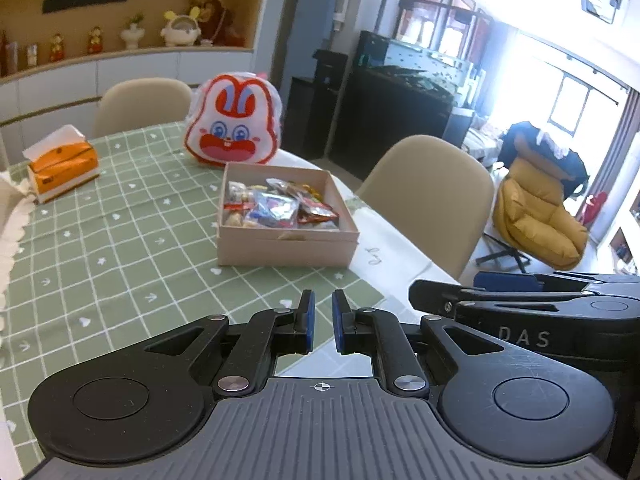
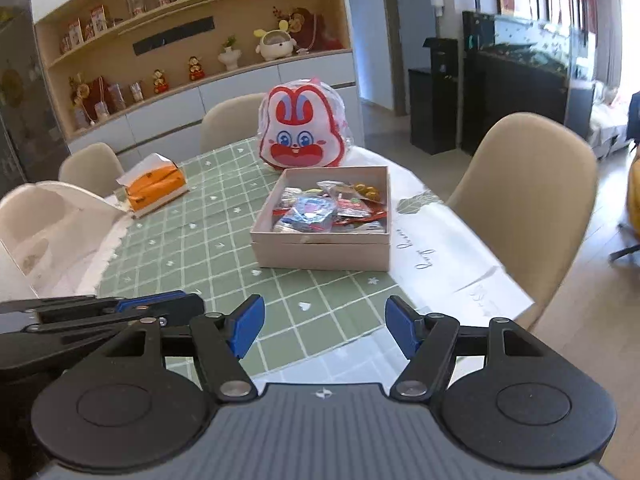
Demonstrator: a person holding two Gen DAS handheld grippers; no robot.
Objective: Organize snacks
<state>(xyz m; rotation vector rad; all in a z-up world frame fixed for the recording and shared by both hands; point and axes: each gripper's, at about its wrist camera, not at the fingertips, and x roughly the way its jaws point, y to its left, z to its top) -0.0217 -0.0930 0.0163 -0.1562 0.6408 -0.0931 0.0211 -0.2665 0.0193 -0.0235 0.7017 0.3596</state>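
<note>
A beige cardboard box (image 1: pixel 286 246) (image 2: pixel 320 250) stands on the green checked tablecloth (image 1: pixel 120 240) (image 2: pixel 192 240) and holds several wrapped snacks (image 1: pixel 280 204) (image 2: pixel 332 208). Behind it stands a red and white rabbit-face bag (image 1: pixel 234 120) (image 2: pixel 302 130). My left gripper (image 1: pixel 323 322) is near the table's front edge, well short of the box, its blue pads a narrow gap apart with nothing between them. My right gripper (image 2: pixel 325 328) is open and empty, also short of the box. Each gripper shows from the side in the other's view.
An orange tissue box (image 1: pixel 62 168) (image 2: pixel 154 188) lies at the back left of the table. Beige chairs (image 1: pixel 432 200) (image 2: pixel 528 208) stand to the right and behind. A white cloth edge (image 2: pixel 440 248) covers the table's right side. A white plastic item (image 2: pixel 44 224) sits at left.
</note>
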